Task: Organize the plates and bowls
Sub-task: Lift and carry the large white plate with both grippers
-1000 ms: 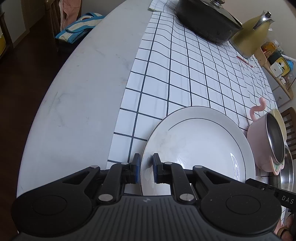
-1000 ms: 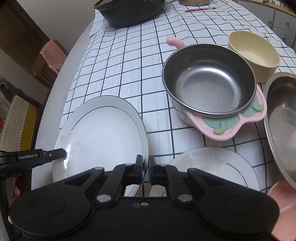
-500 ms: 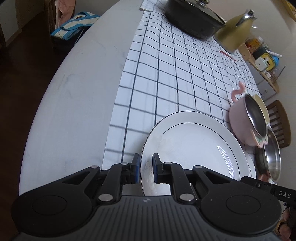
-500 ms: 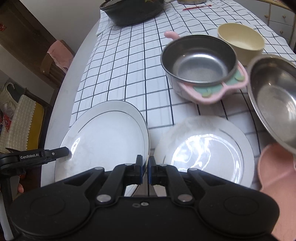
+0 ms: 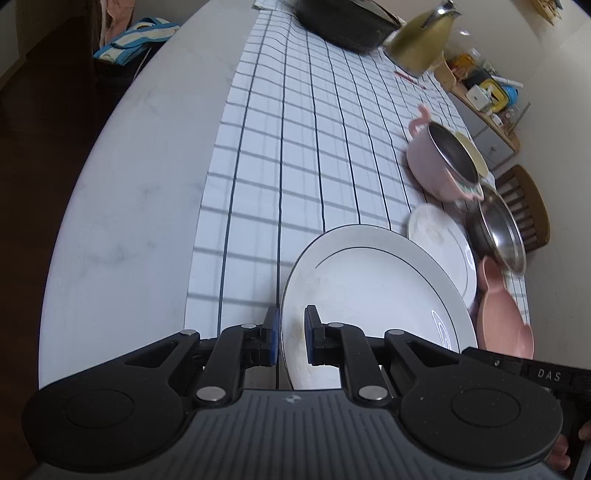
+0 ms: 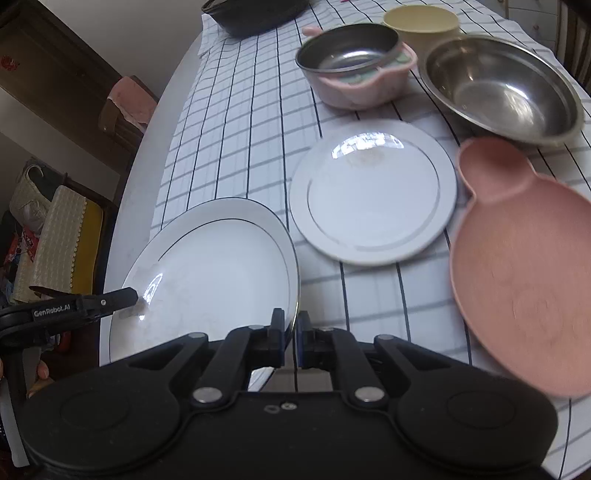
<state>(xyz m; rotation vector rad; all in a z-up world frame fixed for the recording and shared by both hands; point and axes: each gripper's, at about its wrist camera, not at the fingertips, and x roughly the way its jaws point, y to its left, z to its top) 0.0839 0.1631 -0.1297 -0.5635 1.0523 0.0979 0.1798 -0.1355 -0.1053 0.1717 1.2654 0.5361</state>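
I held the large white plate [image 5: 373,295] with both tools. My left gripper [image 5: 290,338] was clamped on the plate's rim at one side, one blue-faced pad under the rim and the other on top. My right gripper [image 6: 290,338] was clenched on the rim at the opposite side, its pads pressed against the thin gilt edge. In the right wrist view the tip of the left tool lay on the plate's far rim.

The plate was tilted and raised above the checked cloth [image 5: 295,155] near the table [image 5: 129,177] edge. Its surface showed faint smears.

Just beside it, flat on the cloth, lay a smaller white plate [image 6: 373,192]. A pink dish [image 6: 524,266] with a lobed end sat next to that plate on its right in the right wrist view. Beyond them stood a wide steel bowl [image 6: 498,85], a steel bowl nested in a pink pot [image 6: 358,62], and a cream bowl [image 6: 421,22] behind the pot. A dark lidded pan [image 5: 343,26] and a yellow-green kettle [image 5: 421,40] stood at the far end of the cloth.
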